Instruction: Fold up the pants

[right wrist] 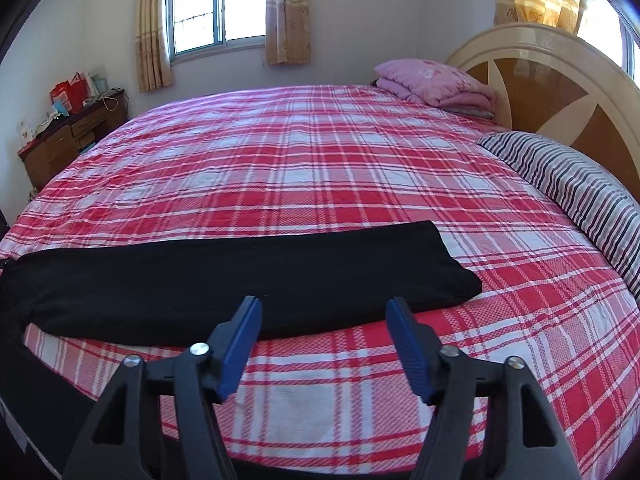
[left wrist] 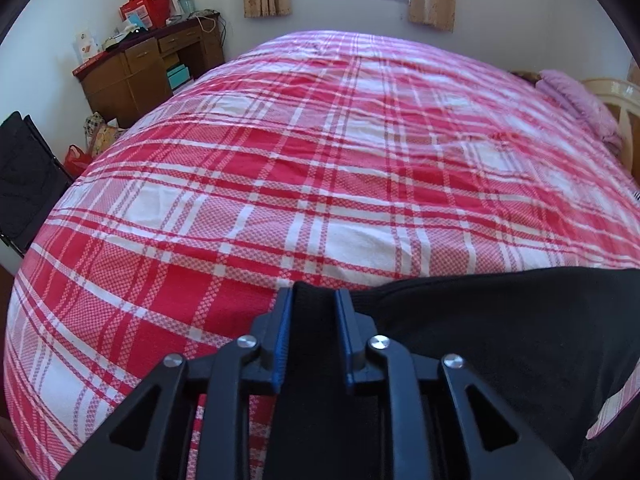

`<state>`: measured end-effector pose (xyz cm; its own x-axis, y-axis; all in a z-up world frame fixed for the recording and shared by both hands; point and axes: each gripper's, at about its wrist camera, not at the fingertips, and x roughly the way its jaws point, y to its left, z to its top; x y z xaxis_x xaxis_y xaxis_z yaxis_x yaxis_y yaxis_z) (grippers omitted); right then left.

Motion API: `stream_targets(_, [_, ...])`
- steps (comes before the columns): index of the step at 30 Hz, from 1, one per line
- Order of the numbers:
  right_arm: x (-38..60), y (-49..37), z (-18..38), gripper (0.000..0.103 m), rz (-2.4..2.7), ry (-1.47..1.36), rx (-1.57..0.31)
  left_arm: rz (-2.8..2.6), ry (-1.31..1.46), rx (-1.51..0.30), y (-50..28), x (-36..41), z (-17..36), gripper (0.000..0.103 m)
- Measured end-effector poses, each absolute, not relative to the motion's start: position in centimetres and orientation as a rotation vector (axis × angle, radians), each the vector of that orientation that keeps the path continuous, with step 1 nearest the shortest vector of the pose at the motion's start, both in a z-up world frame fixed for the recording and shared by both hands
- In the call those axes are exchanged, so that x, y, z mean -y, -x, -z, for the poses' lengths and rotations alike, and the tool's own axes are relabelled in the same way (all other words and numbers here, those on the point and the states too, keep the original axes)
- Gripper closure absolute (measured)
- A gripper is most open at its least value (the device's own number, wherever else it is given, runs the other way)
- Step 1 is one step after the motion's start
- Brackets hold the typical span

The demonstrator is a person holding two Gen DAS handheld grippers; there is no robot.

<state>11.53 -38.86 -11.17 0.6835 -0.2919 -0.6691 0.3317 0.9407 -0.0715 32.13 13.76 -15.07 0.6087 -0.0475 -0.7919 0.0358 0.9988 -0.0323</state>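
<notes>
Pants [right wrist: 240,276], plain black and soft-looking, lie as a long narrow band across the near part of the bed, running from 9 o'clock in the right wrist view toward its centre, where one squared-off end stops with a doubled edge. The cloth looks flat and smooth, with no print or trim to be made out. In the left wrist view the same black fabric fills the region from 4 to 6 o'clock, and a ribbed edge of it stands up between the blue pads [left wrist: 282,344] of the left gripper [left wrist: 314,300], whose fingers are pinched narrowly on that edge. The right gripper [right wrist: 324,308] hangs over the near side of the band with its fingers spread wide, holding nothing.

Under everything is a red and white plaid bedspread [right wrist: 320,152], lightly creased. At 3 o'clock in the right view sits a striped pillow [right wrist: 576,192], with a folded pink quilt [right wrist: 432,84] at 1 o'clock against a cream and brown headboard [right wrist: 560,88]. A curtained window [right wrist: 216,8] is at 11 o'clock, and a cluttered wooden desk [right wrist: 68,136] stands at 9 o'clock by the white wall.
</notes>
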Motion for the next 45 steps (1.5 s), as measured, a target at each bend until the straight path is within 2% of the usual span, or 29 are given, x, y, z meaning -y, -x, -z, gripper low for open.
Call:
stream_targets(13, [46.7, -12.6, 11.2, 0.043, 0.415, -0.2, -0.782, 0.054, 0.066, -0.935, -33.0, -14.6, 16.0, 0.077])
stream_targets(20, [52.2, -14.3, 10.9, 0.043, 0.439, -0.226, -0.8, 0.067, 0.068, -0.915, -32.8, -14.6, 16.1, 0.081])
stream_targets(37, [57.0, -22.7, 15.9, 0.043, 0.302, -0.323, -0.95, 0.059, 0.086, -0.913, -32.9, -14.9, 16.4, 0.081])
stream_targets(39, [56.6, -22.9, 16.2, 0.054, 0.287, -0.308, -0.954, 0.059, 0.09, -0.913, -33.0, -15.0, 16.5, 0.081])
stream_targets(42, [56.5, -23.0, 16.2, 0.077, 0.301, -0.288, -0.953, 0.054, 0.075, -0.908, -32.9, -14.7, 16.5, 0.084])
stream_targets(45, [56.6, -22.7, 15.9, 0.085, 0.302, -0.289, -0.943, 0.055, 0.054, -0.894, -33.0, -14.1, 16.3, 0.089])
